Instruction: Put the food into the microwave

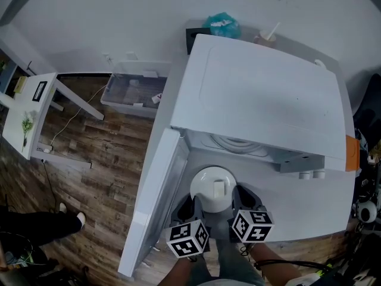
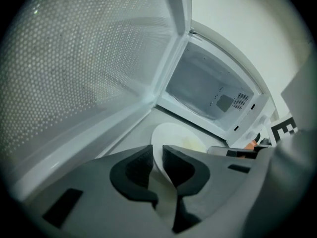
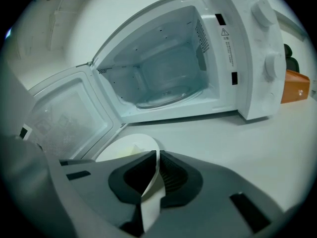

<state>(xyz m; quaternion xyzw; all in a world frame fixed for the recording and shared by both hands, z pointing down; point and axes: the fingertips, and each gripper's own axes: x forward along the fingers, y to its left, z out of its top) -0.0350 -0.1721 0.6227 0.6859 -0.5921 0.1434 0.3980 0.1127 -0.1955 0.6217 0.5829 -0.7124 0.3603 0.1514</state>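
Note:
A white plate [image 1: 212, 186] with a pale piece of food [image 1: 219, 188] hovers just in front of the open white microwave [image 1: 262, 94]. My left gripper [image 1: 193, 210] is shut on the plate's near-left rim, and my right gripper [image 1: 237, 204] is shut on its near-right rim. In the left gripper view the gripper [image 2: 157, 165] pinches the plate [image 2: 173, 138] edge, with the cavity [image 2: 213, 90] ahead. In the right gripper view the gripper [image 3: 156, 175] clamps the plate [image 3: 126, 148] rim. The cavity [image 3: 163, 68] holds a bare glass turntable [image 3: 163, 97].
The microwave door [image 1: 156, 201] hangs open to the left, close beside the plate. An orange object [image 1: 352, 154] sits right of the microwave. A teal bag [image 1: 223, 24] and a cup [image 1: 266, 37] stand behind it. On the floor are a clear bin [image 1: 134, 94] and a white table [image 1: 30, 112].

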